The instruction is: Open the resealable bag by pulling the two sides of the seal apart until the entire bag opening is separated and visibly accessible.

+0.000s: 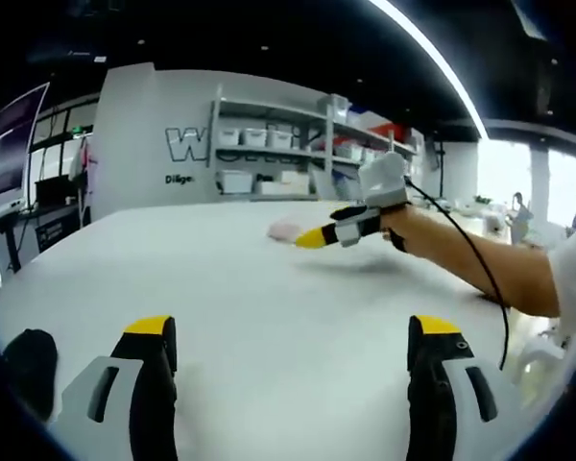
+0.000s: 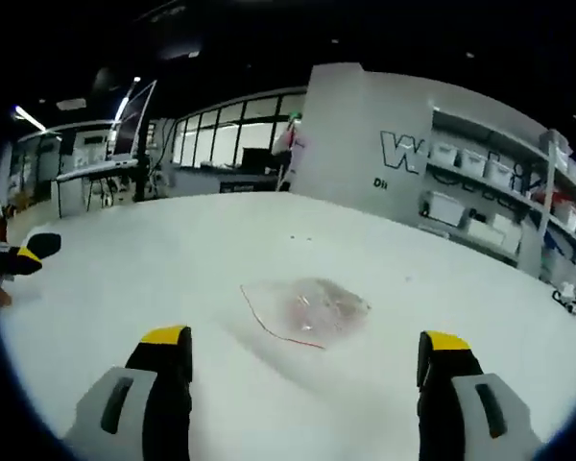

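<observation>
Clear plastic bag [image 2: 305, 311] lies flat on the white table [image 2: 173, 259], untouched, just ahead of your right claw [image 2: 307, 384]. Both claws are wide and empty; left claw [image 1: 293, 375] is well apart.

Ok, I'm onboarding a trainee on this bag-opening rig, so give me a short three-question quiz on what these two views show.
1. True or false: the right gripper has its fingers closed on the resealable bag.
2. The bag lies on: A) a shelf B) the white table C) a chair.
3. Fill in: the left gripper fingers stand ____.

Key: 1 false, both fingers are apart, short of the bag. 2 B. 3 open.
</observation>
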